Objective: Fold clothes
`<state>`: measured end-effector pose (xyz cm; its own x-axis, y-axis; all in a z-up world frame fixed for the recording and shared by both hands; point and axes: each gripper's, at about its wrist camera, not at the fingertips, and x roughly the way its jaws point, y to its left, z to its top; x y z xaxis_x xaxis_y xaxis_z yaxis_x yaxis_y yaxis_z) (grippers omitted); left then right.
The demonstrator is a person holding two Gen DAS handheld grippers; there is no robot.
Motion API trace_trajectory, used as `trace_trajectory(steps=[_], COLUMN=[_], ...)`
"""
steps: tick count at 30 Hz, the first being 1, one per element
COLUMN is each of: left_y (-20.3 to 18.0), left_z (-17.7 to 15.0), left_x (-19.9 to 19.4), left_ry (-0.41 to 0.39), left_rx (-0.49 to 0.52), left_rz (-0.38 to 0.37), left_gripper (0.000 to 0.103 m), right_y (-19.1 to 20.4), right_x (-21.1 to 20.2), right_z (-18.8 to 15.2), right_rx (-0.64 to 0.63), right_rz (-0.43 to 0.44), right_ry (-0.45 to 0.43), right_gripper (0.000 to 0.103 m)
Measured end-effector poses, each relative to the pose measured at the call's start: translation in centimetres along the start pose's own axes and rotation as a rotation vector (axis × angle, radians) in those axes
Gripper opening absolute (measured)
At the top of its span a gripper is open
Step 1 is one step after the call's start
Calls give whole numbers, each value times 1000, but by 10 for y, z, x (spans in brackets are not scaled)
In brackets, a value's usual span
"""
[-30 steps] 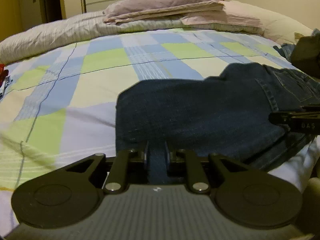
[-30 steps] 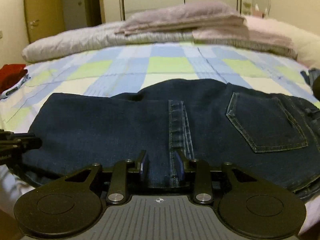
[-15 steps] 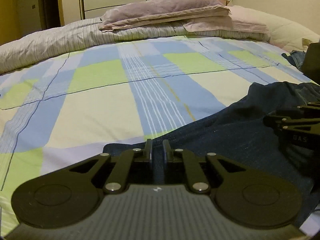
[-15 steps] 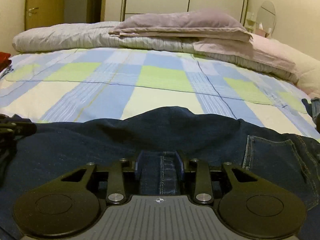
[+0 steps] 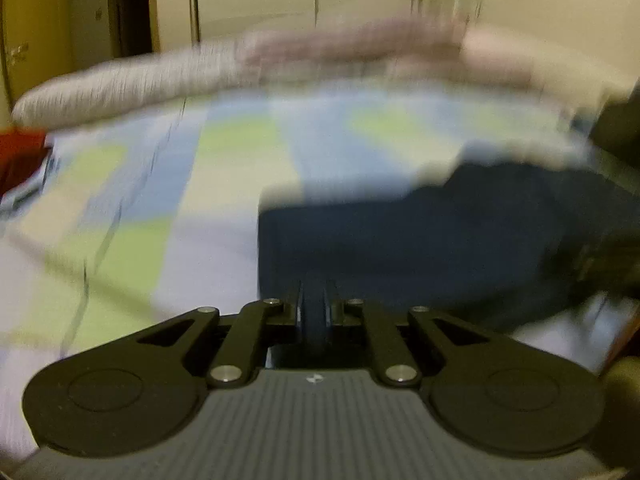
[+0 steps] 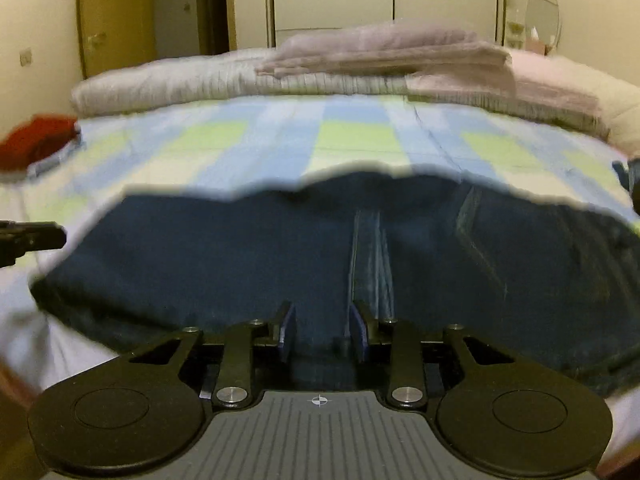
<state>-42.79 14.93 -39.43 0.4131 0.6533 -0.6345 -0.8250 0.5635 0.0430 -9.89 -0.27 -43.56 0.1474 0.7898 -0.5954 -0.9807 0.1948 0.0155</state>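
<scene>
Dark blue jeans lie spread across the near part of the bed, with a seam running up the middle and a back pocket to the right. My right gripper is shut on a thick fold of their near edge, denim filling the gap between its blue pads. My left gripper is shut on a thin fold at the left end of the jeans. This view is blurred by motion. The left gripper's fingers show at the left edge of the right wrist view.
The checked blue, green and white bedspread stretches beyond the jeans. A folded quilt with pillows lies across the far end. A red cloth sits at the bed's left edge. Something dark sits at the right edge.
Half a second ago both grippers were farther forward over the bed, carrying the jeans' edge. Both have now drawn back toward the near side, still gripping the denim.
</scene>
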Motion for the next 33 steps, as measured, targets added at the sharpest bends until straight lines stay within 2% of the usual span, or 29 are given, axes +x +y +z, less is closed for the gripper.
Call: trace_trajectory(steps=[2, 4, 7, 9, 11, 12, 15, 17, 19, 21, 22, 23, 24, 25, 33], left_y=[-1, -3, -8, -13, -18, -19, -21, -23, -27, -31, -33, -36, -38, -41, -57], left_z=[-3, 7, 11, 8, 1, 1, 8, 13, 13, 10, 8, 7, 5, 4, -1], left_x=[-2, -10, -21, -19, -12, -15, -27, -37, -49, -61, -67, -73, -78, -83, -119], left_ry=[-22, -25, -45, -15, -2, -5, 26, 41, 54, 75, 79, 82, 85, 87, 59], left_rx=[-35, -49, -69, -75, -89, -92, -116, -130, -139, -153, -156, -155, -153, -150, -122], left_rz=[15, 30, -5, -13, 2, 13, 44, 63, 82, 90, 91, 91, 93, 95, 125], left_gripper=[8, 7, 8, 9, 9, 9, 9, 11, 20, 26, 26, 27, 28, 28, 37], right_y=[9, 10, 13, 17, 17, 16, 13, 14, 16, 18, 17, 17, 17, 17, 17], right_x=[1, -2, -25, -24, 1, 3, -10, -26, -43, -51, -56, -60, -65, -69, -113], right_z=[2, 15, 20, 15, 0, -7, 2, 6, 6, 5, 3, 2, 0, -1, -3], right_rx=[-71, -49, -5, 10, 24, 35, 89, 105, 106, 115, 126, 137, 148, 159, 173], right_rz=[-30, -39, -4, 19, 19, 21, 18, 17, 9, -12, -19, -26, -32, -39, -101], right_ry=[11, 50, -59, -43, 78, 53, 86, 69, 47, 70, 72, 75, 77, 79, 25], right_gripper=[33, 33, 33, 33, 33, 33, 33, 33, 33, 34, 36, 46, 63, 69, 71])
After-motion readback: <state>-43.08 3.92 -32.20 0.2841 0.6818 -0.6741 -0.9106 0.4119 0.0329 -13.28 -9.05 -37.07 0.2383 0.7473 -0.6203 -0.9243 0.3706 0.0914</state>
